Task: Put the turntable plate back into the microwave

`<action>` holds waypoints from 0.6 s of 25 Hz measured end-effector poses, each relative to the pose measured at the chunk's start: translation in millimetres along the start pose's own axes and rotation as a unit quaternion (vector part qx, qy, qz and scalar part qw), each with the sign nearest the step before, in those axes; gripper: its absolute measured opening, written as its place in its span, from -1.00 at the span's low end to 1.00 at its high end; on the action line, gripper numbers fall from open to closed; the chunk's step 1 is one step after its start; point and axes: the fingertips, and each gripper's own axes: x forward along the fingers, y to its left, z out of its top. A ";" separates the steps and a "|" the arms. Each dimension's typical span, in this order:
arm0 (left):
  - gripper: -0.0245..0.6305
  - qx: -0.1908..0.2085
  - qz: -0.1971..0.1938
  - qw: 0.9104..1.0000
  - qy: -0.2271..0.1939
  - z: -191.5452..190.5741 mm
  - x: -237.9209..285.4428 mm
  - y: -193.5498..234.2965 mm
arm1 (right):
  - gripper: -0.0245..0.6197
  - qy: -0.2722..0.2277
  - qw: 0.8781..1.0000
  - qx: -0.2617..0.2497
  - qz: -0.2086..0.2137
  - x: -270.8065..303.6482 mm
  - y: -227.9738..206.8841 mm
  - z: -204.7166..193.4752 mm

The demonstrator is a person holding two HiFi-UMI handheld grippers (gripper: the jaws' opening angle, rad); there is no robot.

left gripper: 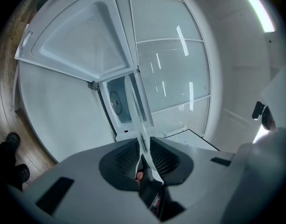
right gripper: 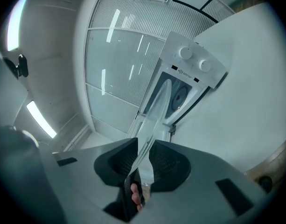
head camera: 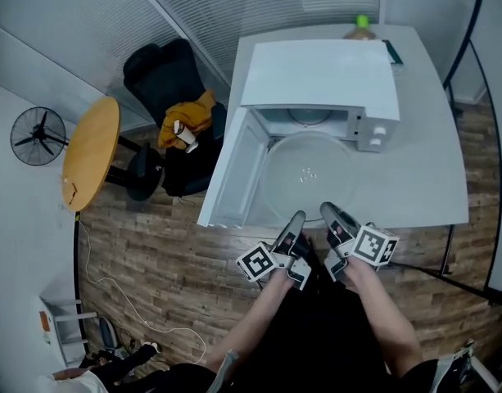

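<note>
text: none readable | microwave (right gripper: 194, 64): small dark print under knobs, too small to read | left hand-held gripper (head camera: 297, 219), right hand-held gripper (head camera: 328, 211): square black-and-white cube markers, no letters

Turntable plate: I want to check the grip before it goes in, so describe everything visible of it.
The turntable plate is a round disc of clear glass, whole as far as shows, lying about level in front of the open microwave, over the white table. The left gripper and the right gripper, side by side, pinch its near rim. Whether it rests on the table cannot be told.
</note>
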 end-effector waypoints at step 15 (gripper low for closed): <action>-0.69 0.076 0.024 0.996 0.047 52.3 76.9 54.7 | -0.65 -0.001 0.999 -0.012 -0.043 75.0 -59.3 40.1</action>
